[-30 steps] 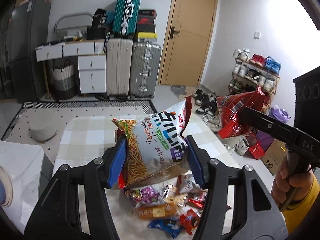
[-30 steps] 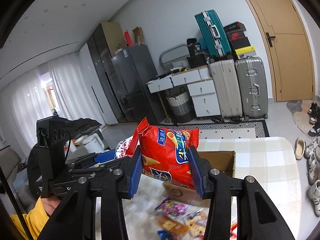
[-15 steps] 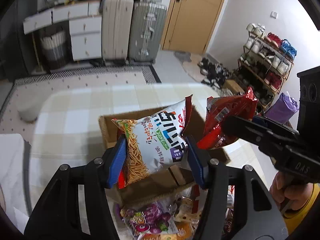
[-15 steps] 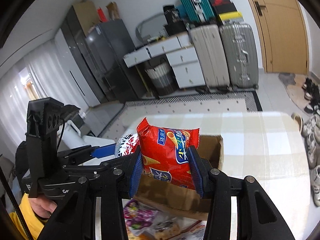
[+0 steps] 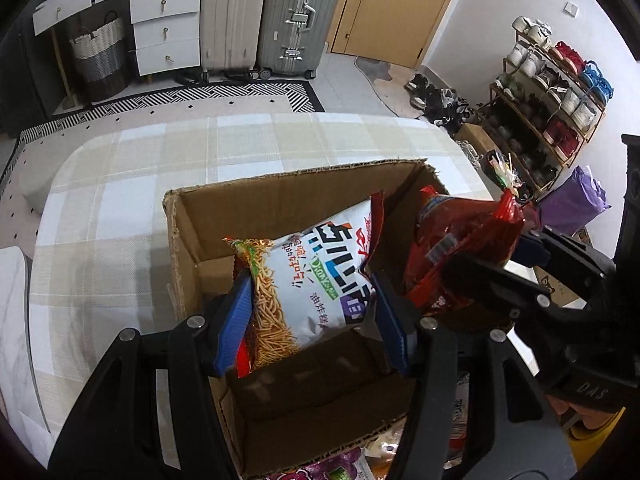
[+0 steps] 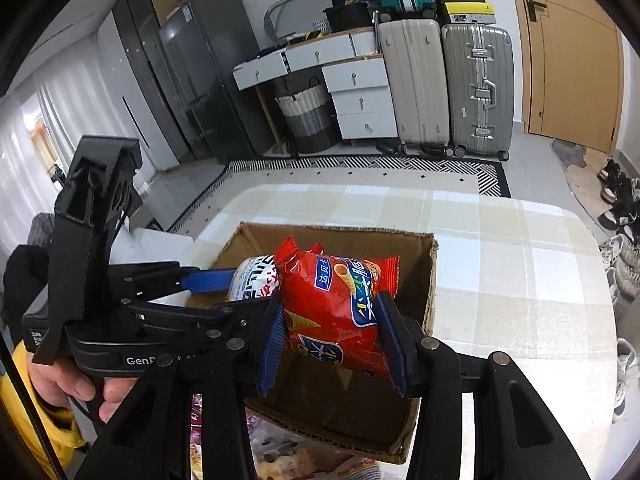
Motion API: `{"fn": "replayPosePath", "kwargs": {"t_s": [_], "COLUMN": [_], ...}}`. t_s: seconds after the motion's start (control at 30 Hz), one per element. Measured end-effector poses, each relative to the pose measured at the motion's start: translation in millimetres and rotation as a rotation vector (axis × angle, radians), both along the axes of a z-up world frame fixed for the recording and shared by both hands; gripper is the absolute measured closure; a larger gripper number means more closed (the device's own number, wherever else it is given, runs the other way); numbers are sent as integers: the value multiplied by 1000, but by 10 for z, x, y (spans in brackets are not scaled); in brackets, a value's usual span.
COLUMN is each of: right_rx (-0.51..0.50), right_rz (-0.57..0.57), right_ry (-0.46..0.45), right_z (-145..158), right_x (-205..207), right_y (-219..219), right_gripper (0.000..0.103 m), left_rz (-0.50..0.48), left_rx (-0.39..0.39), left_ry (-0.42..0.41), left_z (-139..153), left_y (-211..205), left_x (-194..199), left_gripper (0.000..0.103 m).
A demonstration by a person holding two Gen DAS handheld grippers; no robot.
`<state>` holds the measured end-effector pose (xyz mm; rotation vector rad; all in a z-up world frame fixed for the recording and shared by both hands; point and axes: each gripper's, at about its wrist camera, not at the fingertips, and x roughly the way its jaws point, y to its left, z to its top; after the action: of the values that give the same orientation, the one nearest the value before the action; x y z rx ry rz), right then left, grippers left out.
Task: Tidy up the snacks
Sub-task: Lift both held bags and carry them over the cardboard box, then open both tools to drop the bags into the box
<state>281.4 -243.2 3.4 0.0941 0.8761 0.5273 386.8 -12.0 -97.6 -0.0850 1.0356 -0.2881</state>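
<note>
An open cardboard box (image 5: 280, 184) (image 6: 430, 280) stands on the checked tablecloth. My left gripper (image 5: 312, 320) is shut on a white noodle-snack bag (image 5: 316, 276) and holds it over the box's inside. My right gripper (image 6: 332, 344) is shut on a red chip bag (image 6: 336, 304) and holds it over the box too, just right of the white bag (image 6: 252, 280). The red bag (image 5: 452, 248) and the right gripper show at the right of the left wrist view. The left gripper shows at the left of the right wrist view.
Several small snack packets (image 6: 280, 456) (image 5: 340, 468) lie on the table in front of the box. The checked table (image 5: 120, 184) reaches left and behind the box. Suitcases (image 5: 296, 16), drawers and a shoe rack (image 5: 552, 92) stand beyond.
Both grippers have moved forward and down with their bags, from above the loose snacks to over the open box. The two bags have come closer together.
</note>
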Motion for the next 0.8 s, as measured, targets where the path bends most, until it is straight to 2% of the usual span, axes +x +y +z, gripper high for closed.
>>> {"fn": "replayPosePath", "kwargs": {"t_s": [0.17,0.37,0.57,0.8], "right_rx": [-8,-3,24,16], "right_rz": [10,23,20,1], "right_ry": [14,40,101,75], "right_z": [-85,-149,-273,-196], "right_x": [-46,-13,36,-50], "right_y": [24,35,20,-15], "right_gripper": [59,59,58,53], "left_rz": [7,10,37,60], "left_rx": [14,3,36,60], "left_ry": [9,-8,-22,-34], "left_z": [-101,-5,99,196], "left_y": [-48,14,59,104], "left_x": [77,-20,-180,-334], "left_gripper": [47,46,43,31]}}
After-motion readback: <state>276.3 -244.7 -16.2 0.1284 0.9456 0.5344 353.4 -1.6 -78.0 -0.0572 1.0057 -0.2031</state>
